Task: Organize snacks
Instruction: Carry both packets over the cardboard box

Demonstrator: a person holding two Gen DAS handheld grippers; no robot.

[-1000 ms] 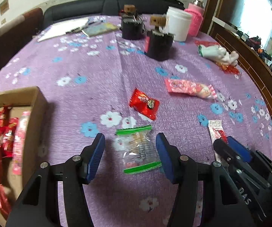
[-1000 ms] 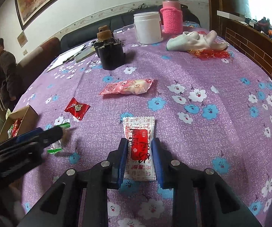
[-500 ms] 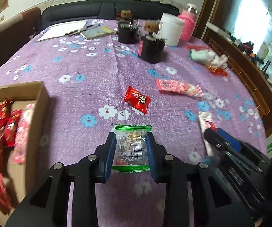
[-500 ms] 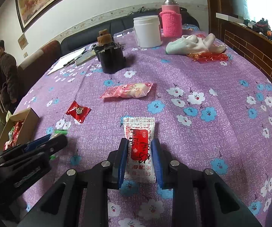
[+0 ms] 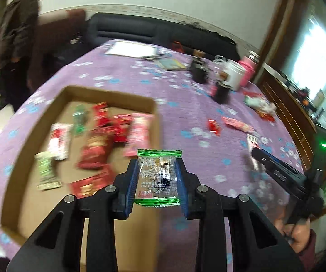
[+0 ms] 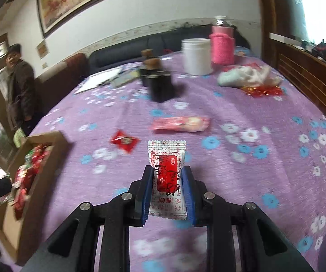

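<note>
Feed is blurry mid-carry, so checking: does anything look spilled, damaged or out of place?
Nothing looks spilled or torn. The left tongs hold the clear green-edged packet near the cardboard box; the right tongs hold the white-and-red sachet. Unsorted: a red candy and pink packet lie on the tablecloth.

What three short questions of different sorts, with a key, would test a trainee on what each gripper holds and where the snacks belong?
1. True or false: the left gripper is open.
2. Which packet does the right gripper hold? A) pink B) white-and-red packet C) green
3. Fill in: sorted snacks lie in the cardboard ____.

Key: 1 false, it is shut on the green-edged clear packet; 2 B; 3 box.
</note>
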